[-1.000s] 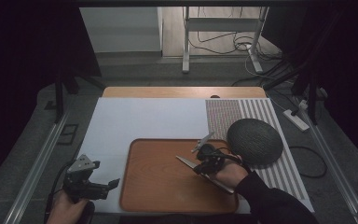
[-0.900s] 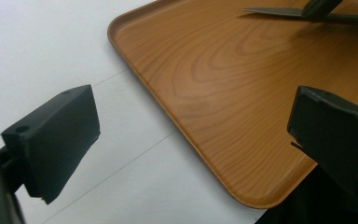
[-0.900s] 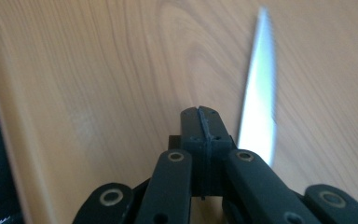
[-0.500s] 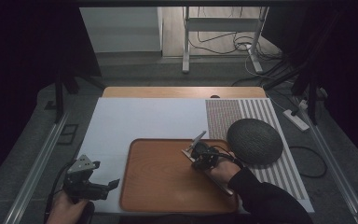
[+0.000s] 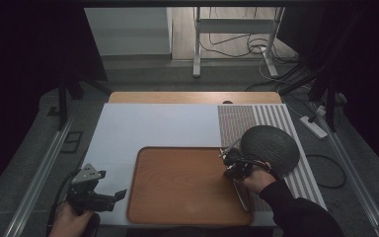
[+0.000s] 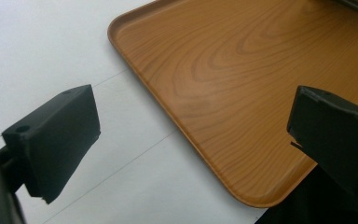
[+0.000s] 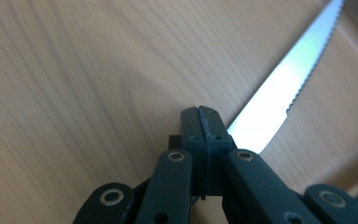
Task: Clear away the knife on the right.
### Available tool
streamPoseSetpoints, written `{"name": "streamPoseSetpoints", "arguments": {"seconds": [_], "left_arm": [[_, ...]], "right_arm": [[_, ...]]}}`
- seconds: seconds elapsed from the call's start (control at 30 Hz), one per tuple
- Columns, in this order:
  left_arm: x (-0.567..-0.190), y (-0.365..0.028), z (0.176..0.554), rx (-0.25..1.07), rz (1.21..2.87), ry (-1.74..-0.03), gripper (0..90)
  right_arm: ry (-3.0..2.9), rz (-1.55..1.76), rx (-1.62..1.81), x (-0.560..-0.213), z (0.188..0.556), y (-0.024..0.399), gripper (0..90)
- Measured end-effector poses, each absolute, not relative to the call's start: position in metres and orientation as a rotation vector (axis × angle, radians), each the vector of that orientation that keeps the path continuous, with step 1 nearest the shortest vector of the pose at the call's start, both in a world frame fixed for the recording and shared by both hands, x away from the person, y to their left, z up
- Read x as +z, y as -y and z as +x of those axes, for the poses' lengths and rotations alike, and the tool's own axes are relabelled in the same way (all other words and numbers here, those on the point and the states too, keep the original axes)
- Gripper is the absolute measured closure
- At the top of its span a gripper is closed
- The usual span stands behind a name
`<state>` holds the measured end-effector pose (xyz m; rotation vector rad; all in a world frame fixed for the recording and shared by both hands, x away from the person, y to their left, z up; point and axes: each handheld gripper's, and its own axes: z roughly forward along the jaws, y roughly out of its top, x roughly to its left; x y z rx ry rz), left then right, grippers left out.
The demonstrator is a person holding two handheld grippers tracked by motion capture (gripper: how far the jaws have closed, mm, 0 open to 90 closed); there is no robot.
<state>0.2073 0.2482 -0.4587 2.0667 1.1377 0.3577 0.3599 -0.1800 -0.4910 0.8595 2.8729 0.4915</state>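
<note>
Right gripper has shifted rightward, knife over wooden tray.

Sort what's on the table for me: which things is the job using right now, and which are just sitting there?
In use:
- knife, clamped in the right gripper
- wooden tray, under the knife

Idle:
- left gripper, open over the white mat
- dark round plate on the striped mat

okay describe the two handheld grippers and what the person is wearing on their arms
Both are black two-jaw tools. The left gripper carries a grey three-cornered plate and has broad, blocky jaws. The right gripper has slim linkage arms with round rivets. The right forearm wears a dark long sleeve.
</note>
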Motion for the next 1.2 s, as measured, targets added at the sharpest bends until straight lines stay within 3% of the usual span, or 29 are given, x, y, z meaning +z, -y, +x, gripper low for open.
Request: {"name": "streamPoseSetpoints", "arguments": {"seconds": [0.47, 0.53, 0.67, 0.8, 0.87, 0.9, 0.93, 0.97, 1.0, 1.13, 1.2], "left_arm": [[-0.459, -0.248, 0.208, 0.359, 2.069, -1.140, 2.6], [-0.459, -0.248, 0.208, 0.359, 2.068, -1.140, 2.6], [-0.459, -0.248, 0.208, 0.357, 2.066, -1.141, 2.6], [-0.459, -0.248, 0.208, 0.358, 2.066, -1.142, 2.6], [-0.459, -0.248, 0.208, 0.357, 2.064, -1.142, 2.6], [-0.459, -0.249, 0.208, 0.357, 2.063, -1.142, 2.6], [-0.459, -0.249, 0.208, 0.357, 2.062, -1.143, 2.6], [-0.459, -0.249, 0.207, 0.357, 2.063, -1.142, 2.6], [-0.459, -0.248, 0.207, 0.358, 2.063, -1.142, 2.6], [-0.459, -0.249, 0.207, 0.358, 2.061, -1.143, 2.6], [-0.459, -0.249, 0.207, 0.357, 2.061, -1.144, 2.6]], "right_arm": [[-2.859, 0.957, 0.480, -0.490, 0.356, 0.208, 89.5], [-2.865, 0.964, 0.495, -0.490, 0.356, 0.207, 82.5], [-2.885, 0.981, 0.576, -0.487, 0.357, 0.207, 77.8], [-2.866, 0.949, 0.633, -0.479, 0.353, 0.207, 66.1], [-2.844, 0.926, 0.656, -0.475, 0.349, 0.208, 53.5], [-2.811, 0.912, 0.681, -0.472, 0.345, 0.211, 40.5], [-2.811, 0.912, 0.681, -0.472, 0.345, 0.211, 40.5], [-2.793, 0.921, 0.698, -0.470, 0.344, 0.212, 34.8], [-2.745, 0.935, 0.727, -0.466, 0.340, 0.217, 21.4], [-2.713, 0.931, 0.751, -0.461, 0.334, 0.224, 18.7], [-2.684, 0.958, 0.805, -0.458, 0.329, 0.232, 10.0]]}}
